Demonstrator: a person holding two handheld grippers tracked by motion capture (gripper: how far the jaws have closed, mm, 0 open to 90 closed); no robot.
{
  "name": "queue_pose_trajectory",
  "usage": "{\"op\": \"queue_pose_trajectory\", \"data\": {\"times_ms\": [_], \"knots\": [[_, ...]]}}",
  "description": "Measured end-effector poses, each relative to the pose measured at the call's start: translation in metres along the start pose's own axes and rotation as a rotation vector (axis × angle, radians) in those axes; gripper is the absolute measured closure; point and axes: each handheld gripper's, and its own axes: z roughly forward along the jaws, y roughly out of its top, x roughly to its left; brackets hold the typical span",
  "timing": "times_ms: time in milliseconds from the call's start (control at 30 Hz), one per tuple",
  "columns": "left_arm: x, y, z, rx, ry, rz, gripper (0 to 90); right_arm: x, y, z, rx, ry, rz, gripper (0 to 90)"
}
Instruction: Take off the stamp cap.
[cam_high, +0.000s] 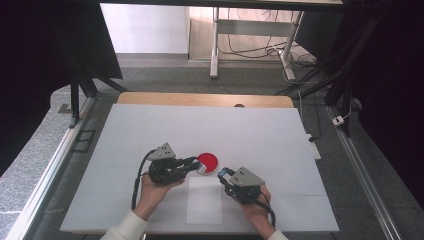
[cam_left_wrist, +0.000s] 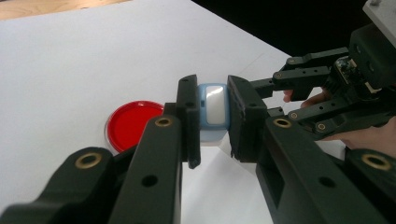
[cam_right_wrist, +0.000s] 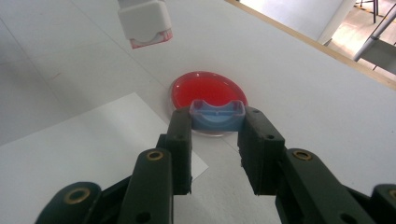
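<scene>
while both grippers hover over the white table (cam_high: 150, 130), the shallow round dish (cam_right_wrist: 208, 91) lies flat on it, holding a red layer, uncovered. the left gripper (cam_left_wrist: 213, 116) is clamped on a small white-and-blue box (cam_left_wrist: 213, 114), held above the table just beside the dish. the right gripper (cam_right_wrist: 217, 122) pinches a blue cap (cam_right_wrist: 217, 114) right over the dish's near rim. a white paper sheet (cam_high: 205, 200) lies near the dish, between the hands. no legible writing on anything.

Red dish (cam_high: 207, 160) between the tongs
</scene>
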Motion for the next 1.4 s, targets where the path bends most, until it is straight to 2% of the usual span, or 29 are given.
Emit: {"op": "queue_pose_trajectory", "data": {"times_ms": [333,767,900,1100,1400], "knots": [[0.002,-0.001,0.0,0.005,-0.001,-0.001,75.6,-0.002,-0.004,-0.004,-0.009,0.013,-0.004,65.5],[0.005,0.0,-0.002,0.004,-0.002,-0.005,75.5,-0.013,-0.015,-0.013,-0.019,0.023,0.001,65.4],[0.006,0.0,-0.004,0.003,0.001,-0.006,75.5,-0.021,-0.021,-0.02,-0.018,0.01,0.013,65.4],[0.007,0.001,-0.007,-0.007,0.005,-0.004,75.5,-0.033,-0.03,-0.03,-0.018,-0.006,0.061,65.4],[0.009,0.006,-0.011,-0.024,0.02,0.004,75.5,-0.044,-0.043,-0.048,-0.01,-0.038,0.073,65.4]]}}
